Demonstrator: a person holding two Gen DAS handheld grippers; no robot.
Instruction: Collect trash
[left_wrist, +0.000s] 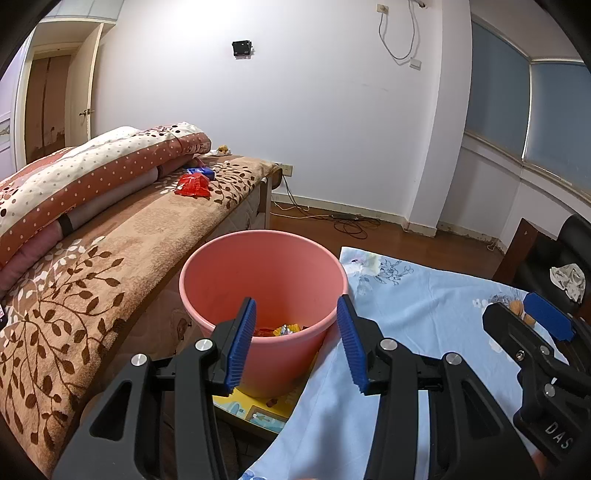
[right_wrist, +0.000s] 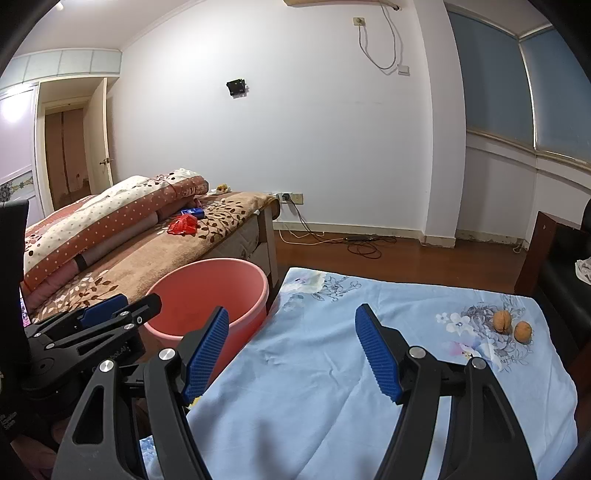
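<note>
A smooth matt pink plastic bin (left_wrist: 264, 280) stands between a plush leaf-patterned blanket (left_wrist: 110, 266) and a soft blue floral cotton sheet (right_wrist: 369, 369), beyond ribbed blue rubber pads (left_wrist: 242, 343) and a glossy wooden floor (left_wrist: 369, 232).

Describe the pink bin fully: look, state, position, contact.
The bin is a round, salmon-pink bucket, plastic by its look, with a rolled rim and no lid. It stands upright between the bed and the blue sheet, which meets its side. Colourful wrappers lie at its bottom.
</note>
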